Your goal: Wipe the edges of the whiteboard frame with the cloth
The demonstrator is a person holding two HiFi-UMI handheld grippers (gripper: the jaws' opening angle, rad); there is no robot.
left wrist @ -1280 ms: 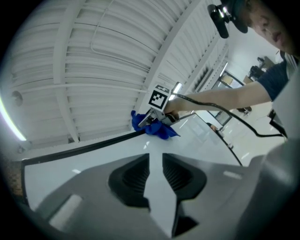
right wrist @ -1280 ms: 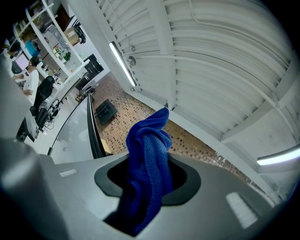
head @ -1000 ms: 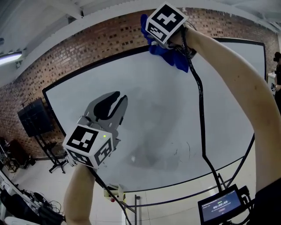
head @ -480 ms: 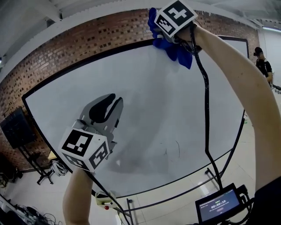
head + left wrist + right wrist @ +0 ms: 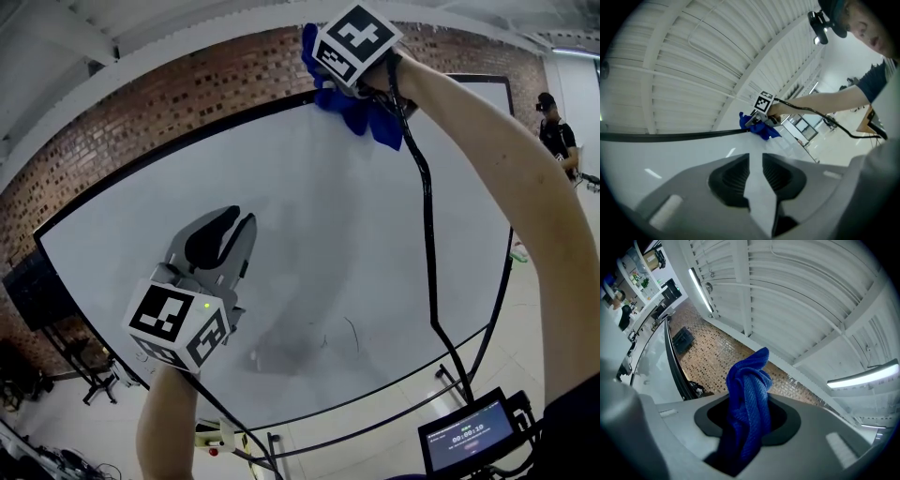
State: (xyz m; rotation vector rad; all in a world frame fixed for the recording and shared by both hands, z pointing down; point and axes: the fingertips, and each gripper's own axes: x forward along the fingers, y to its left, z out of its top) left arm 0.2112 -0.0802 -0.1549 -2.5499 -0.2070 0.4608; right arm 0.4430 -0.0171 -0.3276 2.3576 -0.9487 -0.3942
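A large whiteboard with a black frame (image 5: 187, 136) stands before a brick wall. My right gripper (image 5: 323, 80) is raised to the frame's top edge, shut on a blue cloth (image 5: 361, 112) that is bunched against the black bar and hangs below the jaws. In the right gripper view the cloth (image 5: 747, 404) fills the gap between the jaws, with the frame (image 5: 675, 366) to the left. My left gripper (image 5: 234, 220) is held in front of the board's left half, shut, with nothing in it. From the left gripper view the frame (image 5: 670, 136) runs to the cloth (image 5: 759, 127).
A black cable (image 5: 431, 262) runs down from the right gripper to a small screen (image 5: 469, 436) at the lower right. A black speaker on a stand (image 5: 33, 291) is left of the board. A person (image 5: 553, 127) stands at the far right.
The right gripper and cloth have slid to the right along the top frame bar. The left gripper has shifted along the board too, still shut.
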